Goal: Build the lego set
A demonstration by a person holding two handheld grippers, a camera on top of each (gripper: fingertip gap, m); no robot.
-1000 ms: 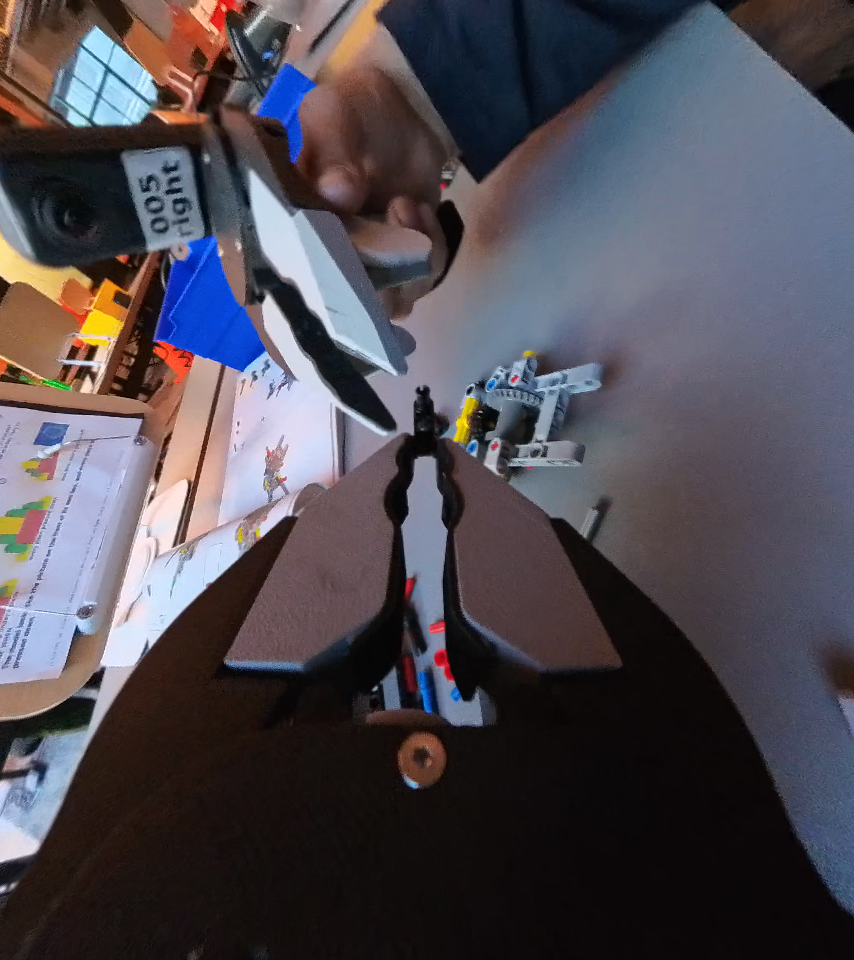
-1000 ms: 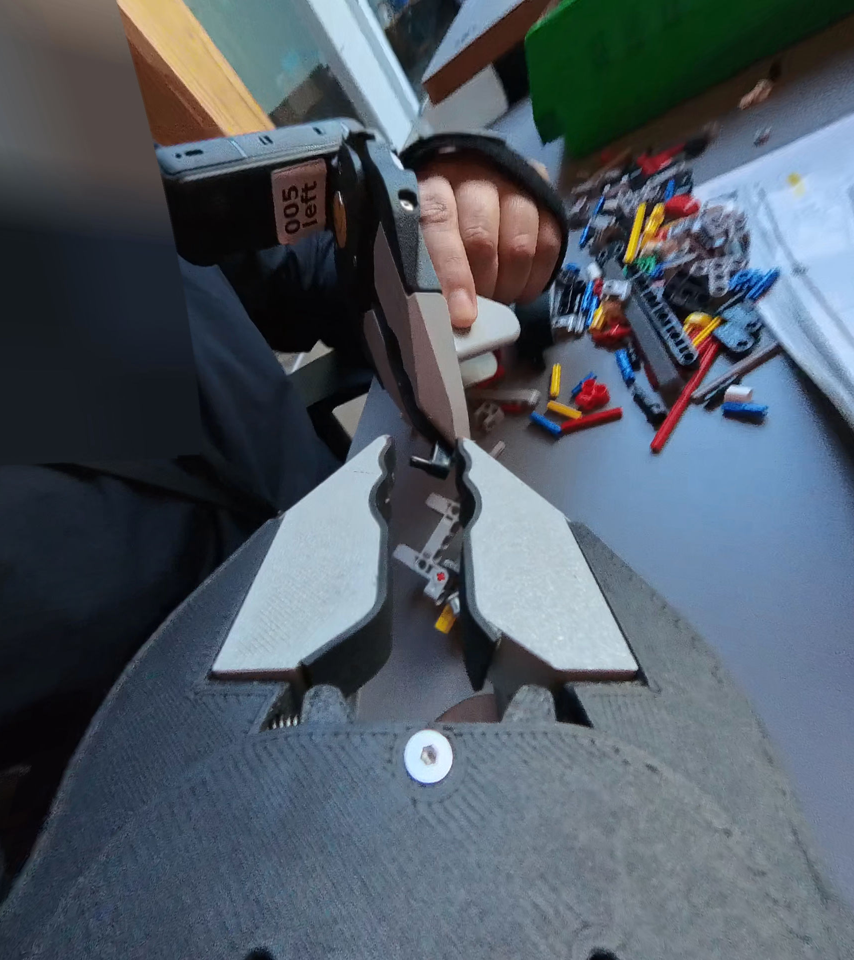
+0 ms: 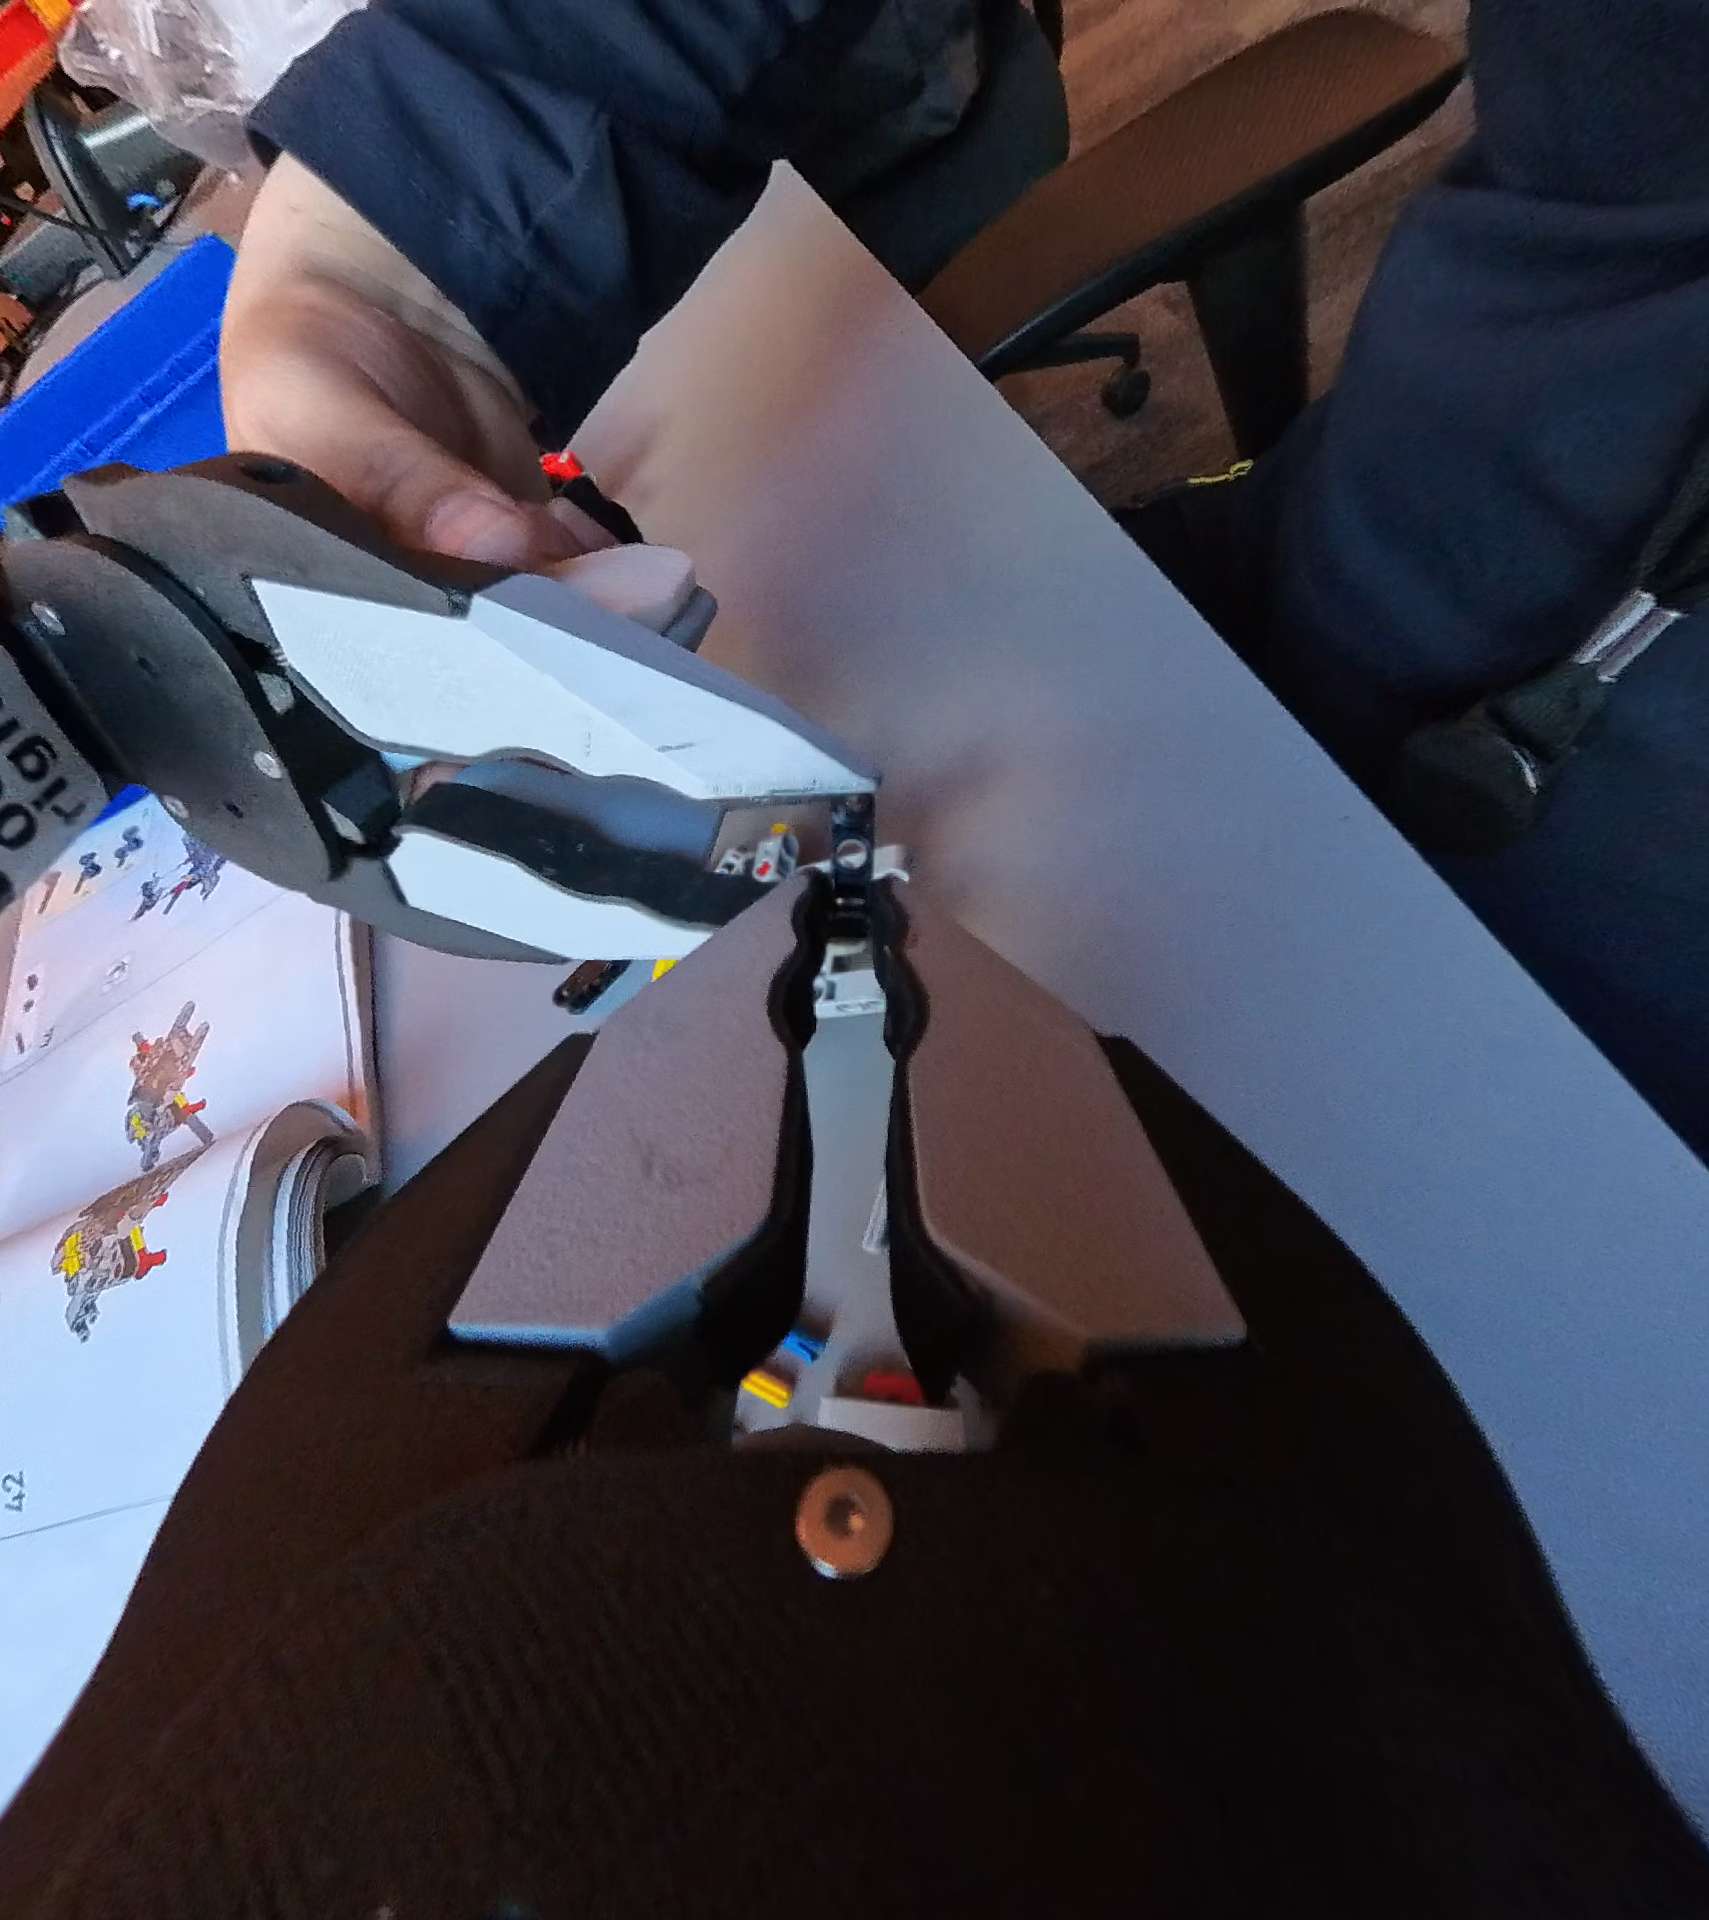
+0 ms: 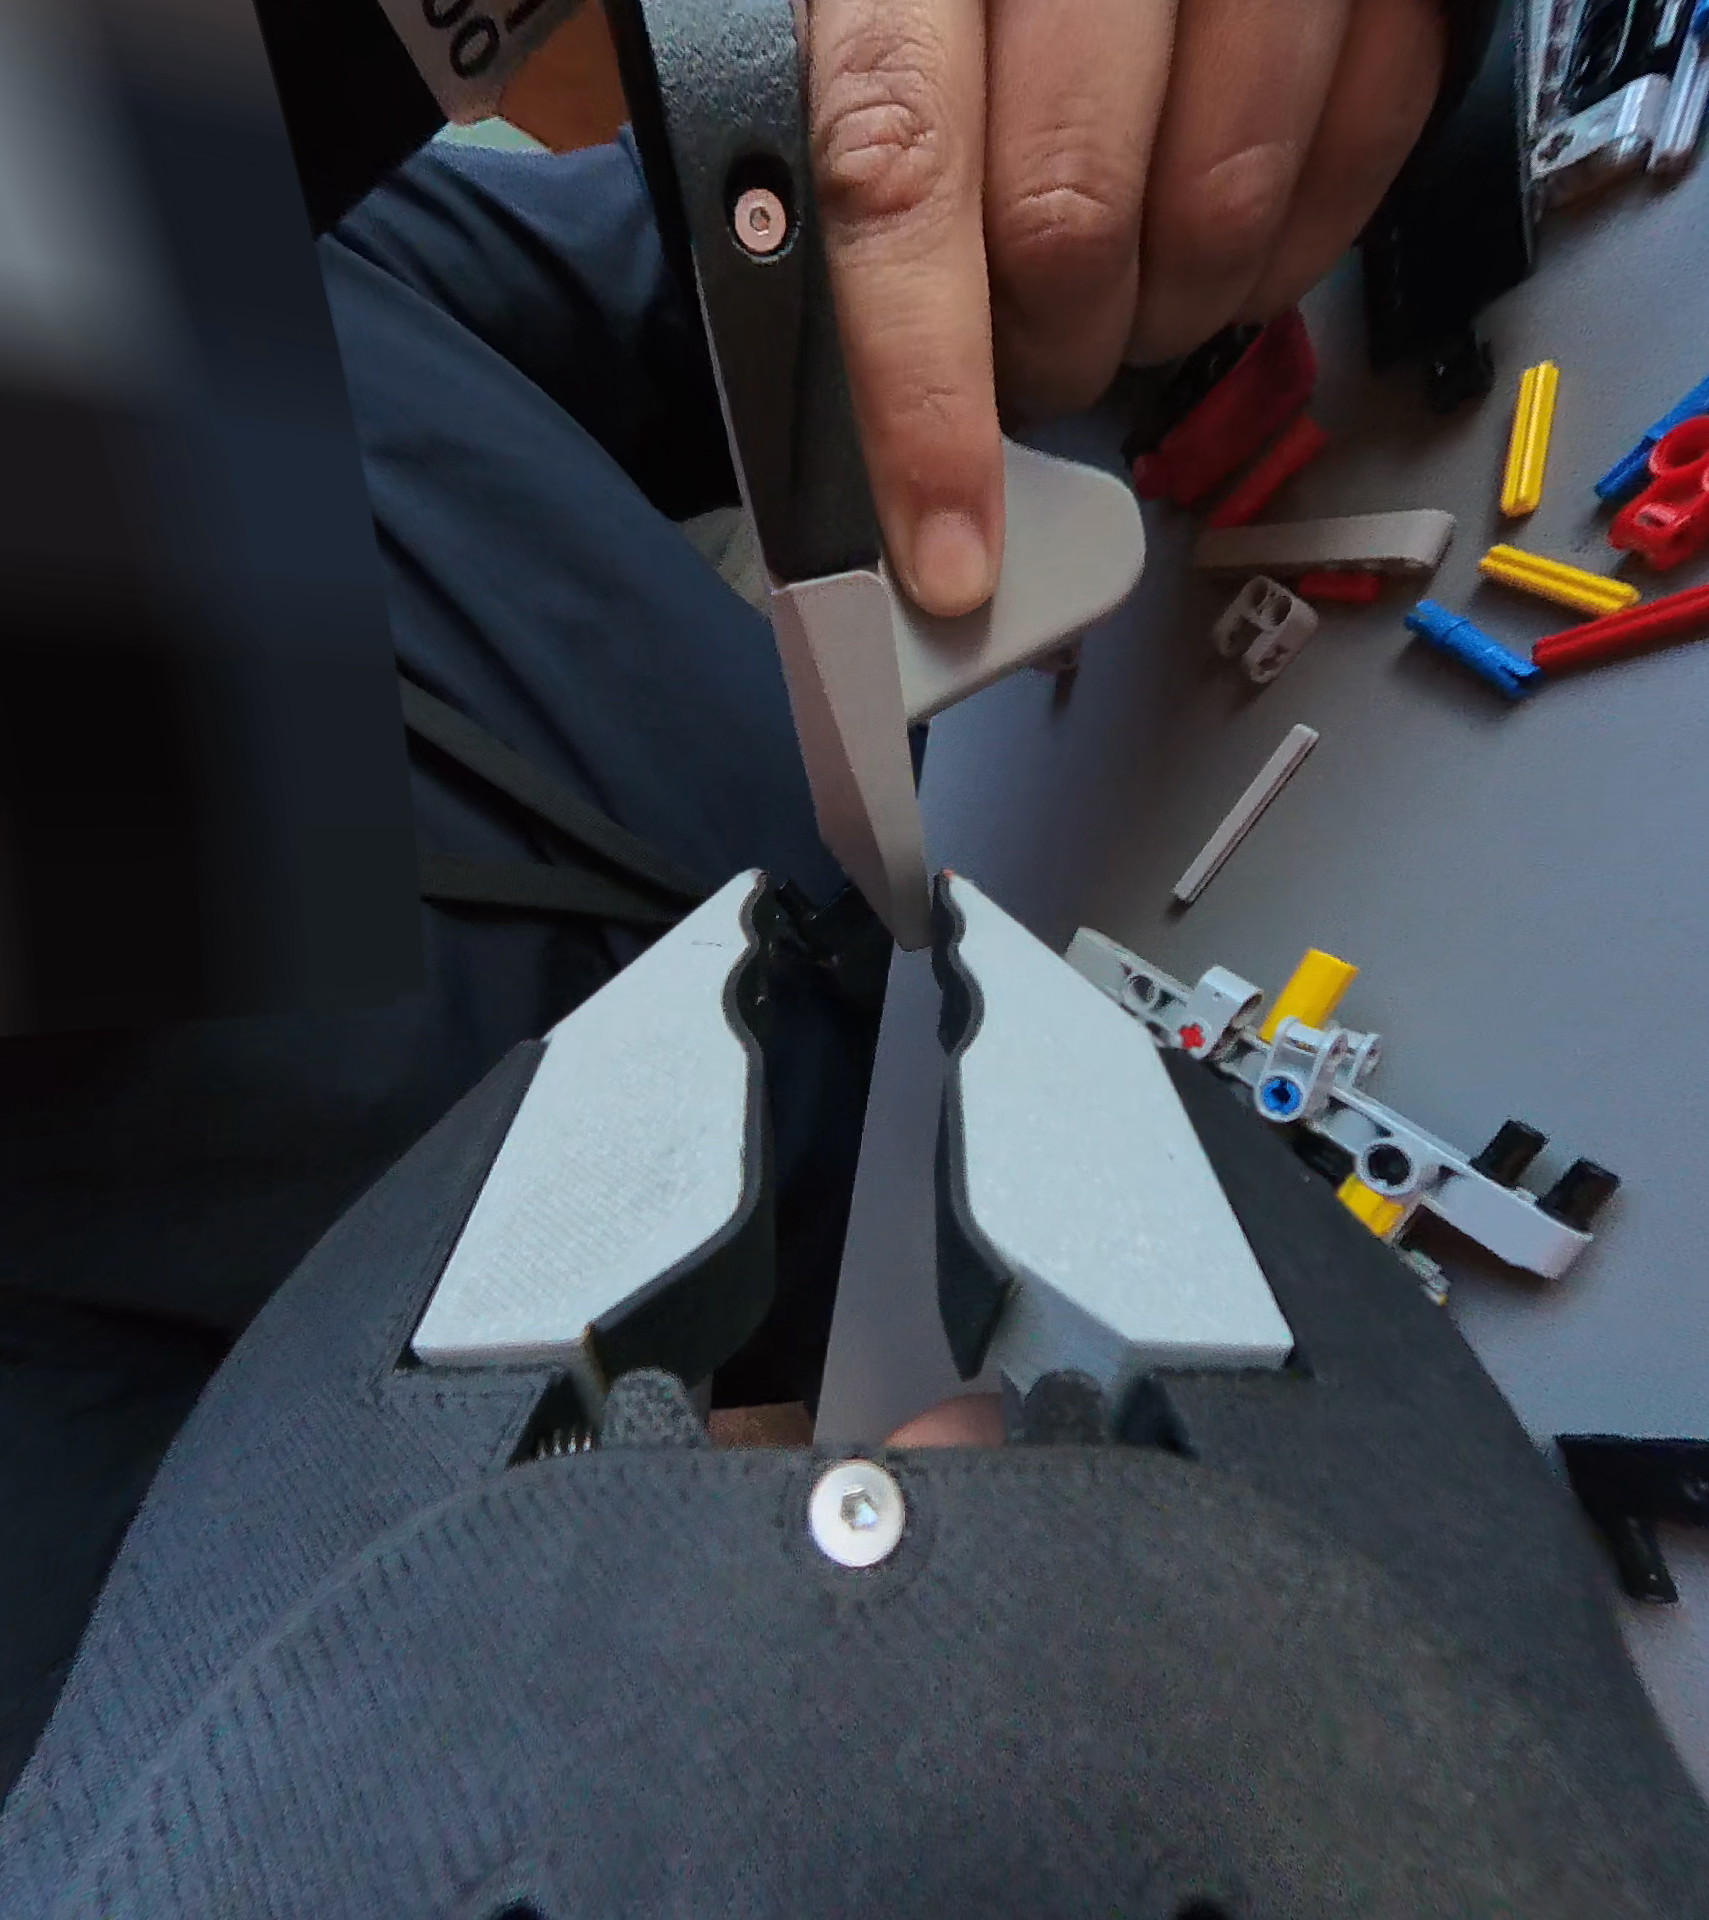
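My left gripper is shut on a small black connector piece that sticks out past its fingertips. It holds the piece above the grey table. My right gripper is open. Its jaws straddle the left gripper's fingertip and the black piece, which lies close to its left pad. In the left wrist view the right gripper reaches in from the left, and its upper finger sits at the top of the black piece. A grey beam assembly with yellow, blue and red parts lies on the table to the right.
Loose red, yellow, blue and grey parts lie at the upper right, with a thin grey axle nearer. An open instruction booklet and a blue bin are on the left. A person's legs and a chair are past the table edge. Left and right tips are no more than a few centimetres apart.
The two grippers have come closer together. The right gripper's jaws have widened and now straddle the left fingertips. The left gripper has kept its hold on the black piece.
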